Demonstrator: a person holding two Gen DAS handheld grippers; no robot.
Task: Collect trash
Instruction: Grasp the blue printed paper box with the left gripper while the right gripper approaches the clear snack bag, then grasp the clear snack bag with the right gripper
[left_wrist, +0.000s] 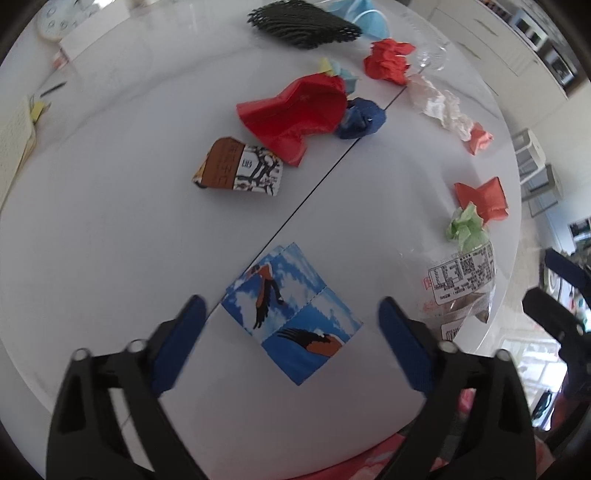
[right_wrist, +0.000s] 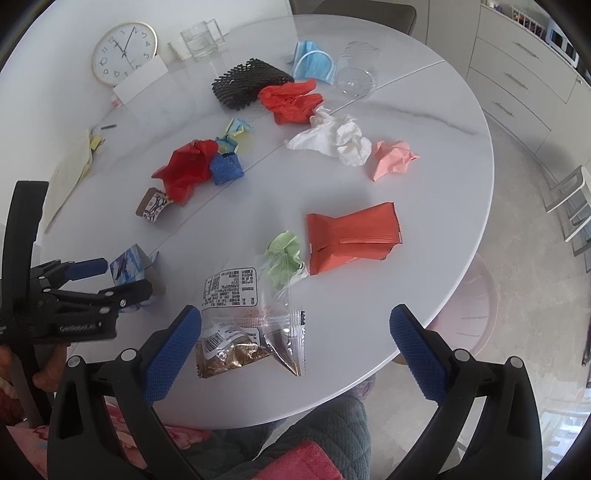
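Directly under the left gripper (left_wrist: 291, 325) lies a folded blue paper printed with birds (left_wrist: 291, 314), between the two spread fingers; no pad presses on it. Nearby, the right gripper (right_wrist: 295, 339) hangs over a clear plastic snack packet (right_wrist: 251, 325) near the white table's (right_wrist: 424, 258) edge, jaws wide apart and holding nothing. Just beyond the packet sit a green paper wad (right_wrist: 284, 258) and an orange-red wrapper (right_wrist: 354, 236). Farther out lie a pink crumpled paper (right_wrist: 393, 157), a white tissue (right_wrist: 336, 136), a red crumpled sheet (right_wrist: 186, 171) touching a blue wad (right_wrist: 226, 168), then a black foam net (right_wrist: 249, 86) and a blue face mask (right_wrist: 312, 61). A clock (right_wrist: 123, 51) leans at the far edge.
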